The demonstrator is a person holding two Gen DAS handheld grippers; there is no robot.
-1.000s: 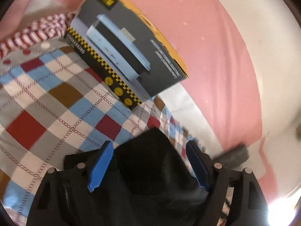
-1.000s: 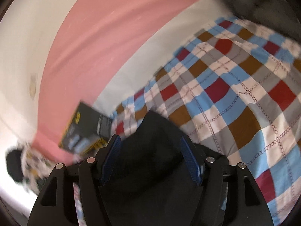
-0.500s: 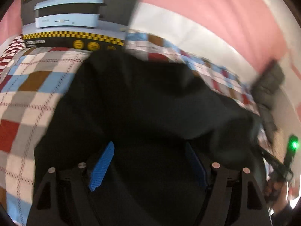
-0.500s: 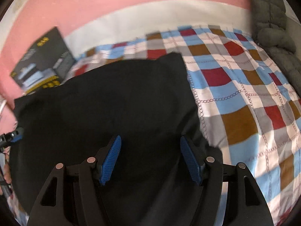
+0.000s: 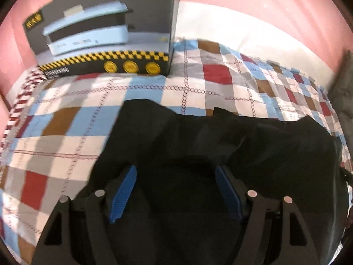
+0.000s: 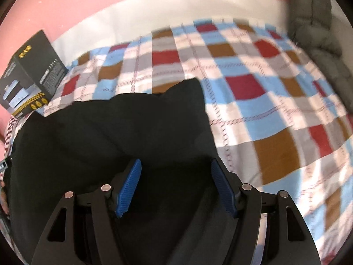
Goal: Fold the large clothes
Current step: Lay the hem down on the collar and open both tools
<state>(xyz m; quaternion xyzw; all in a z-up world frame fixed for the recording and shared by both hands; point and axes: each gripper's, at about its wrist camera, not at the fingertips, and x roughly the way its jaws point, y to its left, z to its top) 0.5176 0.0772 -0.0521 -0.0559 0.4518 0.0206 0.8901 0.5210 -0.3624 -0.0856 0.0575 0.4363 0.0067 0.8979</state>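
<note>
A large black garment (image 5: 231, 141) lies spread on the checked bedspread (image 5: 66, 132); it also shows in the right wrist view (image 6: 110, 132). My left gripper (image 5: 176, 187) has its blue fingers wide apart above the garment's near left part, with dark cloth between and below them. My right gripper (image 6: 176, 185) is likewise open over the garment's near right part, by its right edge. I cannot tell whether cloth still rests on the fingers.
A dark appliance box (image 5: 106, 28) stands at the far left of the bed against a pink wall; it also shows in the right wrist view (image 6: 30, 75). A grey quilted cushion (image 6: 317, 35) lies at the far right. A red-and-white striped cloth (image 5: 19, 101) lies at the left edge.
A second ago the black cloth hung bunched between both pairs of fingers, held high. It has since been swung down and laid flat on the bedspread, and both grippers have come lower.
</note>
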